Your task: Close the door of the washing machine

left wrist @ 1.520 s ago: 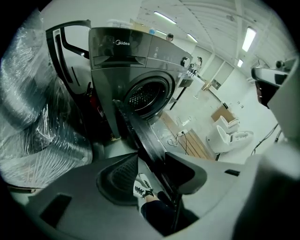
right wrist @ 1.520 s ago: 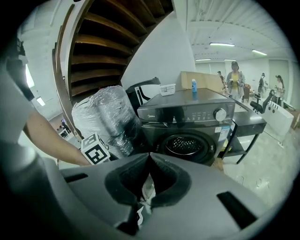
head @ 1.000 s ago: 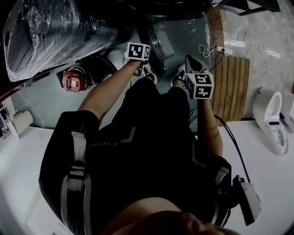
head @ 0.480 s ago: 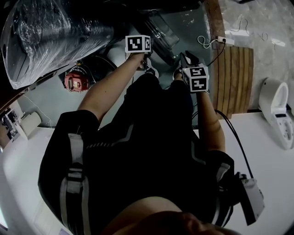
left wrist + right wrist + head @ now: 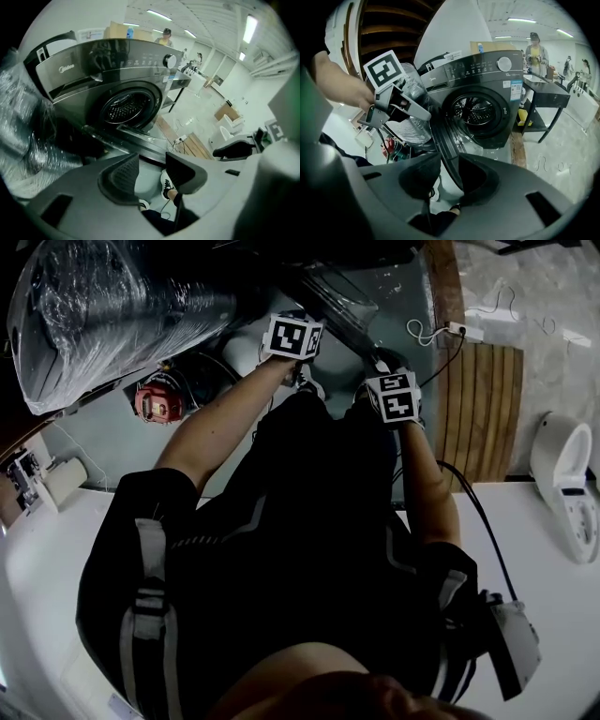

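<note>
The dark grey washing machine stands with its round door swung open and the drum showing. In the right gripper view the door is edge-on and its lower rim runs down into the gap between my right gripper's jaws. Those jaws are opening, and the pads stand off the rim. My left gripper is open with only floor and a shoe between its fingers, and the door crosses just beyond them. From the head, both grippers hang over the person's feet below the door.
A plastic-wrapped appliance stands left of the machine, with a red object on the floor beside it. A wooden slat mat and a white power strip lie to the right. A black table and people stand beyond.
In the head view my left gripper has shifted right, closer to the door. My right gripper has sunk toward the feet, its marker cube looking smaller.
</note>
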Motion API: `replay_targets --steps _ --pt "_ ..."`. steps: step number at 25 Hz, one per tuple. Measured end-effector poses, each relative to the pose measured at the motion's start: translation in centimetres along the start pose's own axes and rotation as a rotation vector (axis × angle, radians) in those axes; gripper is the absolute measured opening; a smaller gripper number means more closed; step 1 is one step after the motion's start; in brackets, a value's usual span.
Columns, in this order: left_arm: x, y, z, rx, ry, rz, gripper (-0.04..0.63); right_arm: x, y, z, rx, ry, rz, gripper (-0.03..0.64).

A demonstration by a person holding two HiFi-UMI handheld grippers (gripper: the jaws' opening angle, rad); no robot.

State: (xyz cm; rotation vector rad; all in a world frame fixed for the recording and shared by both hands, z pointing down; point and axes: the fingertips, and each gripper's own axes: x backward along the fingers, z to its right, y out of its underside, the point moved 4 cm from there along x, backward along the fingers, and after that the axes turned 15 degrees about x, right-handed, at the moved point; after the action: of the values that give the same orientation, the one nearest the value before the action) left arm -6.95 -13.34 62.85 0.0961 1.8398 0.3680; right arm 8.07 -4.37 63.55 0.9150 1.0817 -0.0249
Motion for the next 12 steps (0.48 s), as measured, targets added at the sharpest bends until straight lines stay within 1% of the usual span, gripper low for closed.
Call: replay_targets --steps 2,3,4,6,8,10,12 --pt "-0.3 -0.7 1.1 -0.086 0.015 0.011 0.179 -0.6 0.3 0.9 0.01 -0.007 -0.002 0.124" --pt "-0.4 -1.1 1.5 -0.145 0.002 0.021 0.179 -1.0 0.4 1.4 0.019 -0.011 -0.004 0.125" --pt "-0.5 -1.5 1.7 -0.219 -0.027 0.037 0.179 -1.3 0.4 1.9 0.028 -0.014 -0.007 0.126" --pt "-0.5 -2.3 2.0 -0.399 -0.085 0.062 0.179 -1.9 0.6 2.7 0.039 -0.022 -0.015 0.126" --pt "-0.5 -2.5 2.4 -0.554 -0.088 0.039 0.179 -2.5 1.0 3.4 0.049 -0.033 -0.028 0.135" --pt "-0.4 -2.6 2.3 -0.663 -0.089 -0.005 0.179 -3.1 1.1 3.9 0.076 -0.045 -0.038 0.145" --pt "-0.4 -2.9 1.8 -0.766 -0.129 -0.04 0.179 -3.6 1.2 4.5 0.115 -0.054 -0.047 0.152"
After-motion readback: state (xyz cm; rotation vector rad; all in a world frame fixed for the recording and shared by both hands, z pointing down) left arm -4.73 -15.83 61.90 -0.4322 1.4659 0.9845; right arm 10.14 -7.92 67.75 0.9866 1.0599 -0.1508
